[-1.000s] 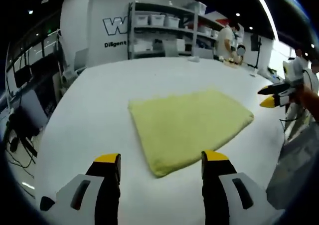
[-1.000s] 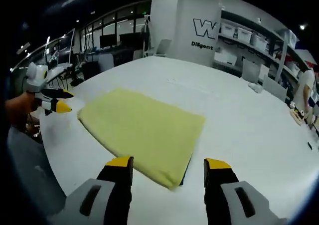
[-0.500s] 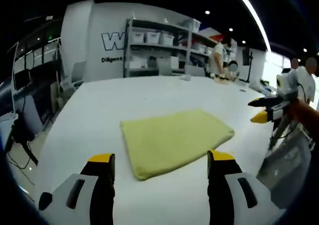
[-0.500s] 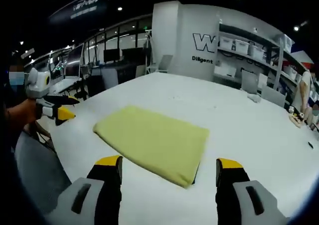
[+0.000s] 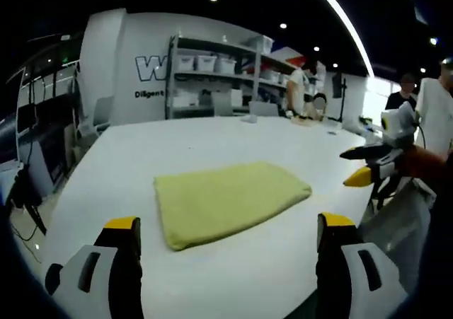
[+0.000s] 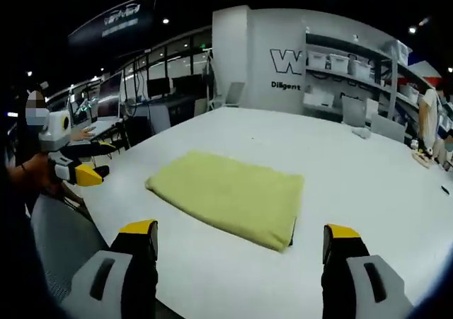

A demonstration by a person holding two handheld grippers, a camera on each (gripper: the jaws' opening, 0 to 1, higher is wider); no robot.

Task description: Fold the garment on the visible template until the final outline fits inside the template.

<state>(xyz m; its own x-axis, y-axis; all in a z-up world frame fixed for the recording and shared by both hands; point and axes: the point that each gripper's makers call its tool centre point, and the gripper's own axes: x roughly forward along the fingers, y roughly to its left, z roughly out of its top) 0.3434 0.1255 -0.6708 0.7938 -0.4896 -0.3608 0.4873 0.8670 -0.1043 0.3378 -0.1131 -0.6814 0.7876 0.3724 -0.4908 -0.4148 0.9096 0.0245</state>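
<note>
Left gripper view showed the yellow garment [image 5: 228, 201] lying folded into a flat, roughly rectangular pad in the middle of the frame, on the white table [image 5: 170, 146]. The left gripper [image 5: 230, 228] rose from the bottom edge with its yellow-tipped jaws spread wide and nothing between them, clear of the cloth. At the right edge of that frame the right gripper [image 5: 368, 165] hung above the table's rim, also with nothing in it.

In the right gripper view the garment [image 6: 232, 196] sat at centre, and a thin dark sliver, probably the template [image 6: 293, 232], peeked out under its lower right corner. The right gripper [image 6: 241, 234] stood at the bottom of that frame, jaws far apart and empty; the left gripper [image 6: 79, 165] showed at the left edge, holding nothing.

The main risk, as I judged it, was stopping on a wrong reading: the template was almost wholly covered, so whether the outline lay inside it or overhung could not be told from either view. A further tuck to correct an overhang could drag the whole pad off the template, since the smooth table gave little grip, or could spring the fold open.
</note>
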